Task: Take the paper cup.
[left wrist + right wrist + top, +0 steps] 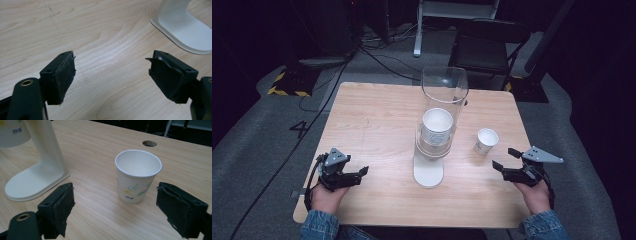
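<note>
Two grippers are working over a light wooden table [377, 115], each held in a person's hand.

- Right gripper [507, 159]: sitting near the right edge of the table, jaws spread wide with nothing between them. In the right gripper view the black pads [60, 207] are standing apart, framing a white paper cup with a small flower print [137, 175] without touching it.
- Paper cup [486, 141]: standing upright and empty on the table, right of centre, just beyond the right gripper, on its far-left side.
- Cup dispenser: a tall clear plastic tube [443, 105] on a white oval-footed stand [428, 172] at the middle of the table, with another printed cup [436, 126] sitting inside the tube. The free cup is standing well apart from it.
- Left gripper [354, 176]: resting low at the near left, jaws likewise spread and empty; in the left gripper view bare table [105, 50] is lying between the pads [62, 75], the white foot of the stand [185, 30] off to the far right.
- A small round hole [149, 143] is showing in the table beyond the cup.

Judgement: the step in hand looks like the moment around the free cup, set down clear of the dispenser, with the right gripper not gripping it. Whether the next move is a pick or a retreat, I cannot tell. If a pick, it is calling for a level approach, pads either side of the cup wall below the rim, and a light squeeze, since thin paper is likely crushing or tipping easily.
</note>
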`<action>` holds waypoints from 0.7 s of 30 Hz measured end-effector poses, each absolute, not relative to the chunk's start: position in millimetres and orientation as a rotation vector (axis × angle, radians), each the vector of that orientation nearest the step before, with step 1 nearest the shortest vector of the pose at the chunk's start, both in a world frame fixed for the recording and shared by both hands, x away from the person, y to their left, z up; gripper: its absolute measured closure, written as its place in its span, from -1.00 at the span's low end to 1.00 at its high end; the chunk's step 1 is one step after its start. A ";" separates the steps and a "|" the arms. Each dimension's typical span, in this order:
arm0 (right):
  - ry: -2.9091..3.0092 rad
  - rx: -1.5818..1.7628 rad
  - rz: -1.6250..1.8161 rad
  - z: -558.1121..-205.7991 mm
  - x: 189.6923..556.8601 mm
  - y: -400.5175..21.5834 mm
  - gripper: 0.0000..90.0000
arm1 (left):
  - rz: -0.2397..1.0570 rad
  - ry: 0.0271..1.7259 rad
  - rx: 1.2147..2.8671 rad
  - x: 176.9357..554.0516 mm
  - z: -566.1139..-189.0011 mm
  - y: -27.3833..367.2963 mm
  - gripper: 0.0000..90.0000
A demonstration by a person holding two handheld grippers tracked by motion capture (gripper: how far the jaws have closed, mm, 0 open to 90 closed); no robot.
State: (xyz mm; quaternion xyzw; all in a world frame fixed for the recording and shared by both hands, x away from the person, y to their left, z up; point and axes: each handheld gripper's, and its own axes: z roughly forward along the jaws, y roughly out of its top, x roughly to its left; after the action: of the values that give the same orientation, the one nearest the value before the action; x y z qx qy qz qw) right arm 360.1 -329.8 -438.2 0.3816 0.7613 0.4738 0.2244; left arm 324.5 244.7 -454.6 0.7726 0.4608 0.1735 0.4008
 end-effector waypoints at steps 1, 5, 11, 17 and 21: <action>2.110 1.030 1.298 -439.3 357.3 -330.1 -0.66 | 0.437 1.160 1.955 322.5 -454.7 245.4 -0.54; 2.105 0.984 1.304 -439.4 348.0 -332.7 -0.68 | 0.447 1.149 1.961 315.5 -455.4 246.2 -0.54; 2.064 0.982 1.354 -443.3 333.9 -337.3 -0.69 | 0.445 1.135 1.964 313.9 -456.4 243.3 -0.54; 2.053 1.025 1.280 -454.2 336.8 -337.9 -0.68 | 0.450 1.117 1.979 315.3 -458.1 238.1 -0.54; 2.080 1.032 1.244 -458.8 341.4 -336.6 -0.68 | 0.447 1.127 1.969 315.2 -458.4 239.1 -0.54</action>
State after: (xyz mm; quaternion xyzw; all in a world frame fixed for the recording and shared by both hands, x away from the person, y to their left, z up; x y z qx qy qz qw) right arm 341.4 -336.6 -458.8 0.3794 0.7642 0.4572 0.2510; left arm 315.2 239.1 -458.4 0.7794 0.4461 0.1769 0.4028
